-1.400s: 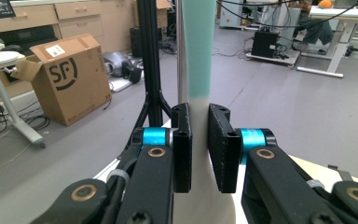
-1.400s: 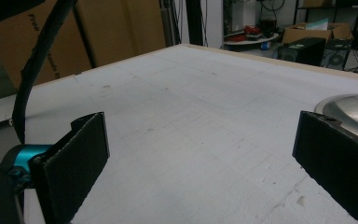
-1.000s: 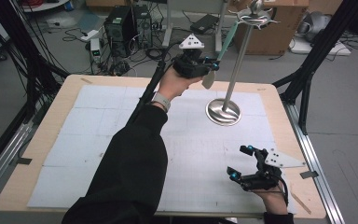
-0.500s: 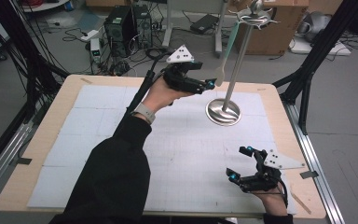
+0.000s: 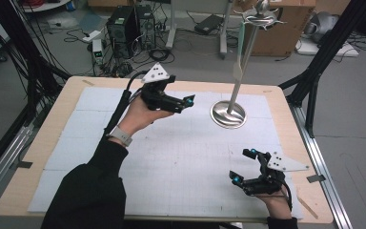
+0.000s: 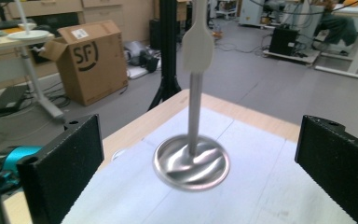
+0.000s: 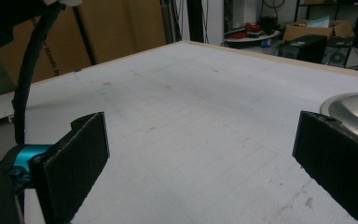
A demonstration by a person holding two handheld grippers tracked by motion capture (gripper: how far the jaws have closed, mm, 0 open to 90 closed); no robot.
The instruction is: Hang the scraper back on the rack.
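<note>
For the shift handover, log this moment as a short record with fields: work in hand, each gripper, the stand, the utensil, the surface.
work in hand: hanging a pale spatula on a metal stand
spatula: hangs from the stand's top hooks, blade down beside the pole, apart from both grippers
left gripper: jaws have just been opening, now wide, nothing between them, raised above the table, pointing at the stand
right gripper: open, empty, low at the near right corner
stand: upright, round base on the white mat
table: wooden rim around the mat
</note>
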